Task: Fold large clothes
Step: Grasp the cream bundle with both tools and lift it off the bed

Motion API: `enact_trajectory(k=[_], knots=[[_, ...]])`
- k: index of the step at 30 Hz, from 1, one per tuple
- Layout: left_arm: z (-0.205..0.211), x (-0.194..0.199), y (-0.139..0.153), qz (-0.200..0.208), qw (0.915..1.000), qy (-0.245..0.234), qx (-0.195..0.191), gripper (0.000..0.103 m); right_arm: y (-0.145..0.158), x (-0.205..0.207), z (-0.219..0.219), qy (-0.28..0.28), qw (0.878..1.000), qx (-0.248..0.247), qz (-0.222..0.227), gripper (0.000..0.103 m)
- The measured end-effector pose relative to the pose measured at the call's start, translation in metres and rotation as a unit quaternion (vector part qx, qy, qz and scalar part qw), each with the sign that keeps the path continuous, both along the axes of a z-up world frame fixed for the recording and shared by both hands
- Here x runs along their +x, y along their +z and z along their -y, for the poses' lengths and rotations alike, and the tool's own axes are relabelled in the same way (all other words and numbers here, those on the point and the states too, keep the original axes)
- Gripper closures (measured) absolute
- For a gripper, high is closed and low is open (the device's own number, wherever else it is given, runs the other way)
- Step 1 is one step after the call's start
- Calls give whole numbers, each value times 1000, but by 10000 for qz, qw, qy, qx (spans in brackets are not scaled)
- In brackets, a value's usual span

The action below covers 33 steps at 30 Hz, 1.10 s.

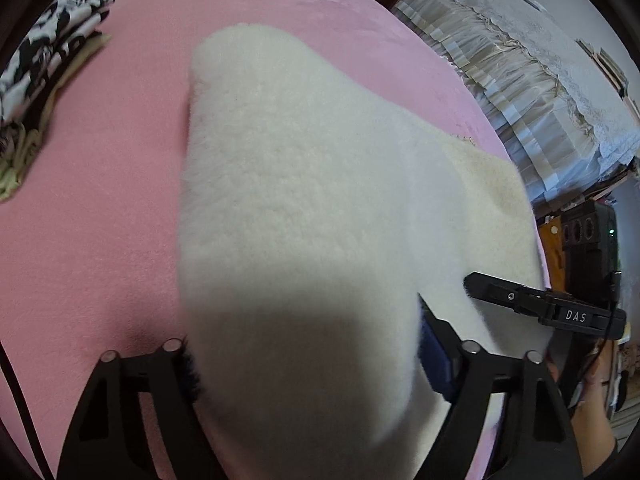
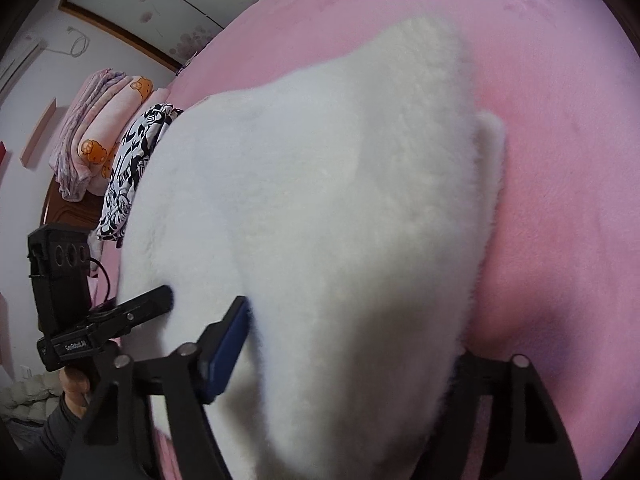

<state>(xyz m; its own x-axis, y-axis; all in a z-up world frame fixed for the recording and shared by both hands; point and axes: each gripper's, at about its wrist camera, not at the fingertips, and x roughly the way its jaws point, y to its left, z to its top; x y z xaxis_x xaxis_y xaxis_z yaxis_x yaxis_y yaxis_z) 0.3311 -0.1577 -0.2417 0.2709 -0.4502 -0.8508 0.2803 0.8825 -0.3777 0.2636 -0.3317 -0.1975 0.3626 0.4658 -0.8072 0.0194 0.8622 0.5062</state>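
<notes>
The white fleece garment (image 1: 304, 184) lies on the pink bed (image 1: 100, 208), its length running away from both; left tool (image 1: 308, 364) and right tool (image 2: 344, 356) each pinch its near edge.

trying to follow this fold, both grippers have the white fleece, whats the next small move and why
Probably lift both ends and carry them across the pink bed. The left gripper and right gripper each pinch a thick bunch of the white fleece garment, most of which lies flat.
</notes>
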Motion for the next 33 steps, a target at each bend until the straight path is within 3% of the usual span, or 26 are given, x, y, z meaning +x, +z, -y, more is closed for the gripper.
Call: enact_trajectory(k=[3, 5, 14, 23, 27, 33], knots=[[5, -7, 16, 193, 9997, -1, 127, 32, 14, -9, 1, -141, 9999, 15, 79, 55], [10, -15, 27, 325, 9992, -21, 239, 32, 22, -17, -3, -217, 9997, 32, 95, 58], [-27, -67, 73, 362, 9983, -146, 427, 34, 51, -74, -62, -224, 9997, -48, 110, 59], [-133, -127, 121, 328, 9974, 155, 622, 34, 80, -112, -152, 117, 9997, 193, 116, 59], [-205, -141, 144, 393, 9959, 470, 661, 34, 95, -108, -204, 437, 9983, 354, 175, 59], [-295, -131, 176, 538, 9914, 915, 771, 34, 120, -81, -282, 932, 9938, 480, 370, 59]])
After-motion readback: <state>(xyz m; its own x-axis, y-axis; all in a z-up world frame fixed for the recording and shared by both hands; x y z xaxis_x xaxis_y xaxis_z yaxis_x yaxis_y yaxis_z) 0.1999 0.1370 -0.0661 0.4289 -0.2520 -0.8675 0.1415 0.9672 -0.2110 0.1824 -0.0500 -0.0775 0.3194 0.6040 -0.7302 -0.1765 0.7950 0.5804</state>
